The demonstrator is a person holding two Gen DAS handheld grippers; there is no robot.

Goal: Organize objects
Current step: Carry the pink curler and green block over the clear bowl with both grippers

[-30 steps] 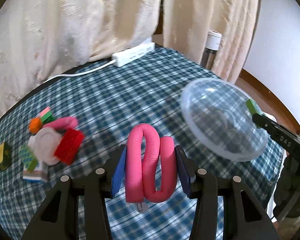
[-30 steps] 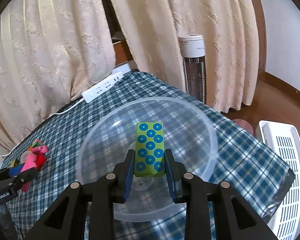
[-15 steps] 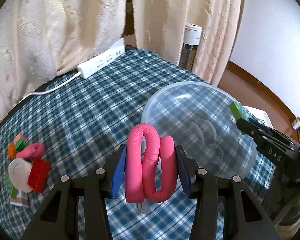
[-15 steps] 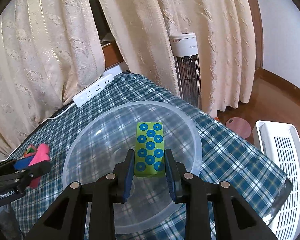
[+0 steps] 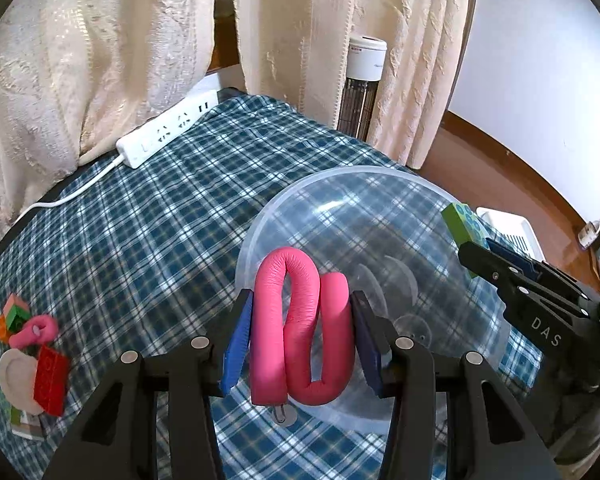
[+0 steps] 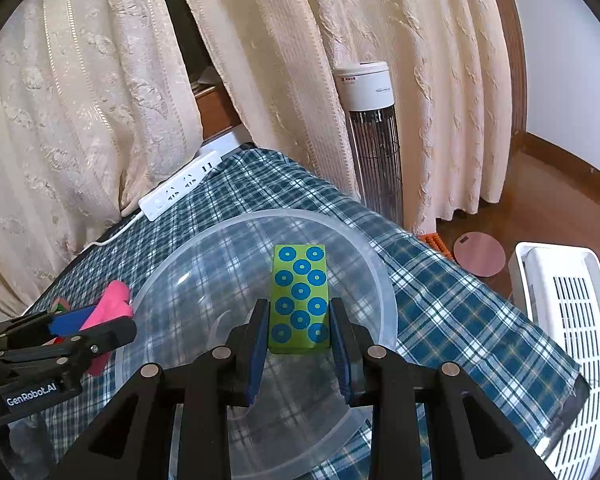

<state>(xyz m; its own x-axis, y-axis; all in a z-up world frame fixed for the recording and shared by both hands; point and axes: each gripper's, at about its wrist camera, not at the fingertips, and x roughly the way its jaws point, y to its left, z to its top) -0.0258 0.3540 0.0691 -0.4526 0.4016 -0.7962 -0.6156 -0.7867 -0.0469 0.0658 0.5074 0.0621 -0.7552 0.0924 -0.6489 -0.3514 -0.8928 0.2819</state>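
My left gripper (image 5: 300,340) is shut on a folded pink foam tube (image 5: 298,328) and hangs over the near rim of a clear plastic bowl (image 5: 340,208). My right gripper (image 6: 298,340) is shut on a green block with blue dots (image 6: 300,300), held above the same bowl (image 6: 188,264). In the left wrist view the right gripper (image 5: 472,256) comes in from the right with the green block (image 5: 458,222) over the bowl's far side. The right wrist view shows the left gripper (image 6: 96,320) with the pink tube (image 6: 110,304) at the bowl's left edge.
A pile of small toys lies at the left: a red brick (image 5: 51,374), a pink curl (image 5: 34,330), a pale disc (image 5: 14,372). A white power strip (image 5: 168,132) lies at the table's (image 5: 148,240) back edge by curtains. A tower heater (image 6: 374,140) and white appliance (image 6: 572,320) stand on the floor.
My left gripper has carried the pink tube rightward from the toy pile to the bowl's rim. The right gripper has drifted slightly over the bowl, the green block still in its grip.
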